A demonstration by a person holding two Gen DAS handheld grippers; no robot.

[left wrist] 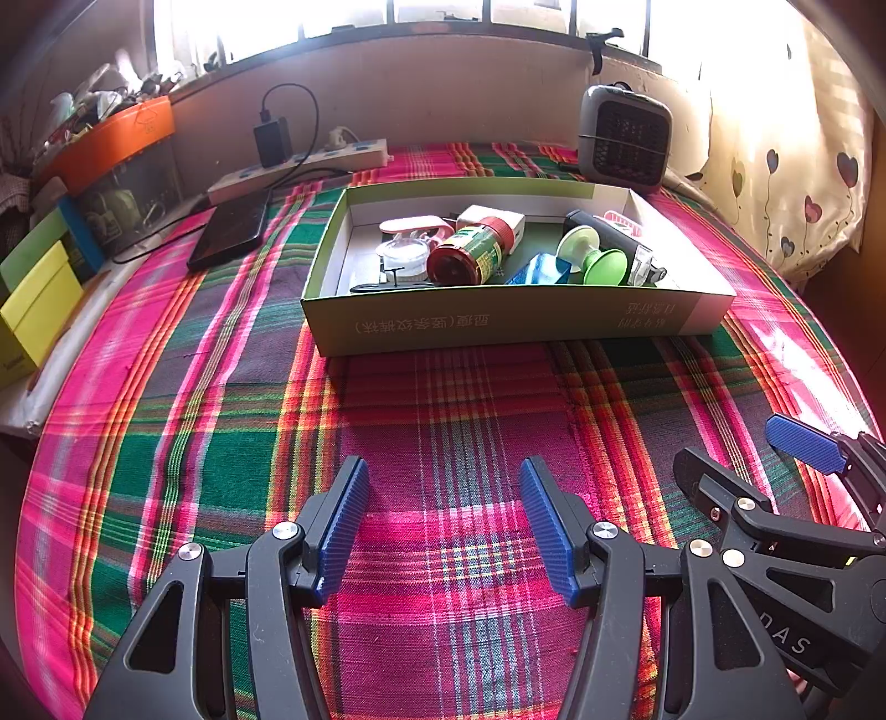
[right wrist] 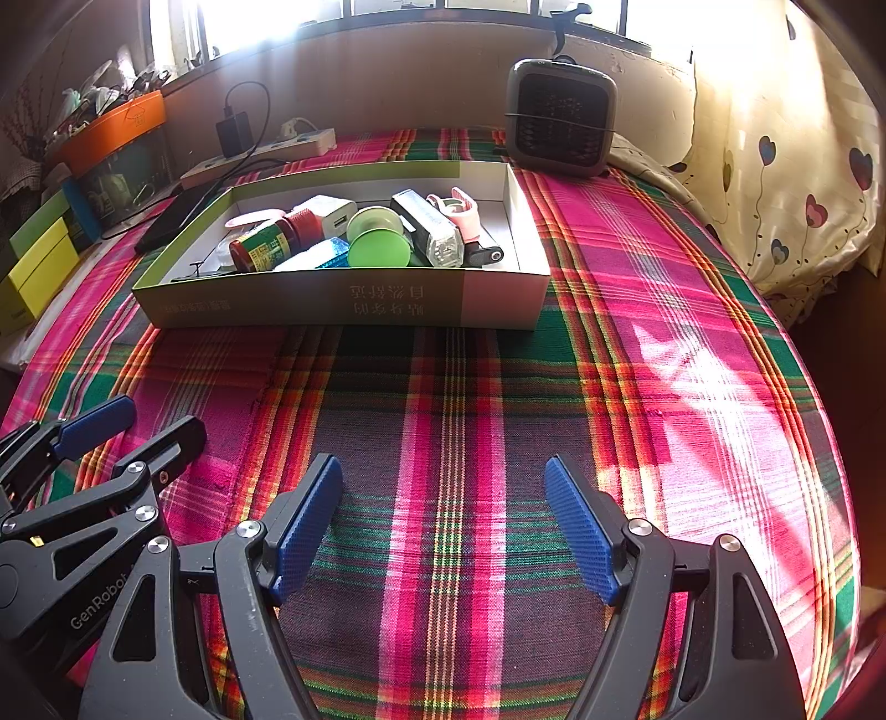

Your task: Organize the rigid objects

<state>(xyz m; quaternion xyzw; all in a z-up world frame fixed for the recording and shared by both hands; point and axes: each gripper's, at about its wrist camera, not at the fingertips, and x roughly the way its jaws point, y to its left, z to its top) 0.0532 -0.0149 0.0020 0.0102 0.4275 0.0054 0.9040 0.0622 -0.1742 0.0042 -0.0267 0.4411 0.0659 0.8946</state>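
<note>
Left gripper (left wrist: 443, 520) and right gripper (right wrist: 443, 520), both wide and empty, hover over plaid cloth (left wrist: 443, 399); shallow green-and-white cardboard box (left wrist: 515, 324) at twelve o'clock looks full, so next comes a reach toward it.

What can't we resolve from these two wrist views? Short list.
- Box floor, left wrist view: hidden by the near wall and piled items.
- Black flat item at the box's near-left corner: mostly hidden by the wall, unidentifiable.
- Red-capped jar label, right wrist view: too small to read.
- Window, both views: overexposed.
- Right gripper, left wrist view: cut off by the frame edge.
- Orange bin contents: blurred.
</note>
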